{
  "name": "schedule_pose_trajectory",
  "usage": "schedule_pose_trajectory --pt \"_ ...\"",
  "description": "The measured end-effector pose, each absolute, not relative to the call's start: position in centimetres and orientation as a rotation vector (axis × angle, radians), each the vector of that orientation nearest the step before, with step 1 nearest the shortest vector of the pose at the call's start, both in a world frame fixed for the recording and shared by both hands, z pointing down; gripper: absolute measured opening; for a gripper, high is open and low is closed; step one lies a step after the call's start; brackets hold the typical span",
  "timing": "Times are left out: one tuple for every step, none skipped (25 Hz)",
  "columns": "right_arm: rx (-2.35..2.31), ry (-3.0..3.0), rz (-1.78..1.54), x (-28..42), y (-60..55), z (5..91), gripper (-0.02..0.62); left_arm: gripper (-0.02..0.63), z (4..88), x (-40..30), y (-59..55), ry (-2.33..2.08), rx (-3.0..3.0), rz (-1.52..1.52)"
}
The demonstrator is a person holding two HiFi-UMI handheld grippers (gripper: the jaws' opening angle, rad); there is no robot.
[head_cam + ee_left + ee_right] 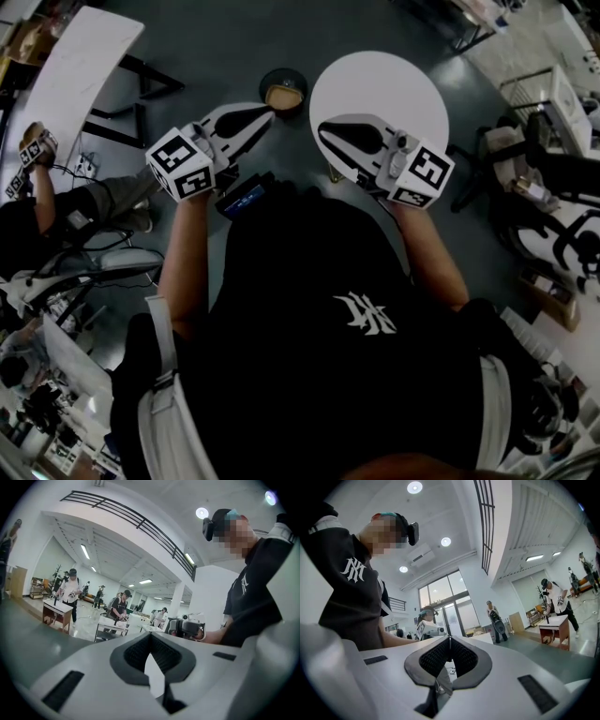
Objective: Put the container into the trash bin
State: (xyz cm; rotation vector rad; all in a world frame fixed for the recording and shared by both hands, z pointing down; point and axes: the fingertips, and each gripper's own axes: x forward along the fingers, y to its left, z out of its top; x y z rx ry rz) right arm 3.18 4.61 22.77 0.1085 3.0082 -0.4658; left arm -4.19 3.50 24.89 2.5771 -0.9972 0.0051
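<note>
Since the container (284, 96) is seemingly lying in the trash bin (266, 79) by the table's (380, 84) left edge, left gripper (266, 113) and right gripper (323, 128), pressed together empty, are best hanging clear.

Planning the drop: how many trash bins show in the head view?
1. A dark round trash bin stands on the floor just left of the round white table, beyond the left gripper's tips. Others may be hidden behind the person.
</note>
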Motion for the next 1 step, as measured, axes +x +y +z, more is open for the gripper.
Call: schedule_pose_trajectory --pt "0.111 3.008 -0.463 3.16 4.6 22.74 0.04 0.003 24.87 -4.27 3.45 -1.003 2.575 0.005"
